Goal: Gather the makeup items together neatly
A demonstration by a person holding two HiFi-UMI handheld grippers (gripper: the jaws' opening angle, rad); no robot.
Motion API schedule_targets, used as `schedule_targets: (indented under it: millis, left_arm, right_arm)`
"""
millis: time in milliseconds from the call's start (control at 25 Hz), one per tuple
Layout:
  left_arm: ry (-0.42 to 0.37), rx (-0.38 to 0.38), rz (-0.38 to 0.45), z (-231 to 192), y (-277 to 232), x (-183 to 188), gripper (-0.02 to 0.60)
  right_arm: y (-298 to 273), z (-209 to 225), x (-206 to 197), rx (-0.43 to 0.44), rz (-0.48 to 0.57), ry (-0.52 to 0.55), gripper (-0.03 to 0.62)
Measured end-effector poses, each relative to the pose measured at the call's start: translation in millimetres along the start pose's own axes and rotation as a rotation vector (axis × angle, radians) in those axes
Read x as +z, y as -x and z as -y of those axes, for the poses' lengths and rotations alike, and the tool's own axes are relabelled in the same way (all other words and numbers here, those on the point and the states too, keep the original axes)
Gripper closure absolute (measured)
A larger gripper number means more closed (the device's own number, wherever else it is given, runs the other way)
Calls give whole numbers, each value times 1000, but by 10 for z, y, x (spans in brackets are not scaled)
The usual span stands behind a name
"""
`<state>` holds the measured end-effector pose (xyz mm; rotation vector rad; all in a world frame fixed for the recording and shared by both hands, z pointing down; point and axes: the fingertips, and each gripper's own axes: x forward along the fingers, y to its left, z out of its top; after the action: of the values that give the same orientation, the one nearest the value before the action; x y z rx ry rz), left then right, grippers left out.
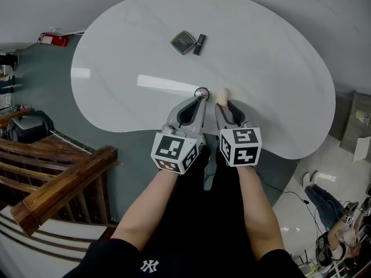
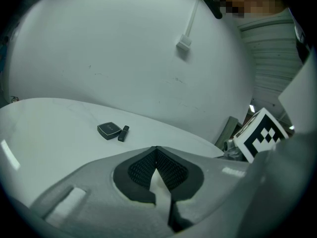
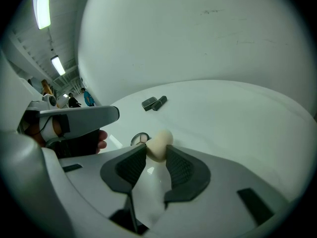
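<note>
On the white table (image 1: 272,68) a dark square compact (image 1: 183,41) and a black lipstick (image 1: 199,44) lie side by side at the far side. They also show as the compact (image 2: 109,130) with the lipstick (image 2: 124,133), and the compact (image 3: 149,103) with the lipstick (image 3: 160,102). My right gripper (image 1: 222,103) (image 3: 156,151) is shut on a beige makeup sponge (image 1: 222,96) (image 3: 158,143). My left gripper (image 1: 200,99) (image 2: 156,150) is shut, with nothing showing between its pads. A small round item (image 1: 201,91) (image 3: 139,139) sits right at its tip; contact is unclear.
The table's near edge curves in just under my hands. A wooden railing (image 1: 64,184) runs at the lower left, with a red object (image 1: 53,39) on the floor beyond. A cardboard box (image 1: 359,120) and a seated person (image 1: 336,213) are at the right.
</note>
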<state>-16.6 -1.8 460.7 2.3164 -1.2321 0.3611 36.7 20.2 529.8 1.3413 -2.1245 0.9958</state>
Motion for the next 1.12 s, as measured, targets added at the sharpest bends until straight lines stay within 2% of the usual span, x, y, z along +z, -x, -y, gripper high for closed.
schedule_targets:
  millis: [560,1120]
  left_arm:
    - [8,-4,-3,-238,145,-102,574]
    - [14,-21,-4,-214,197,-115,574]
  right_arm:
    - [-231,-142,-117,-29,-37,101,444]
    - [-121,-193,-68,-45,-34,104,401]
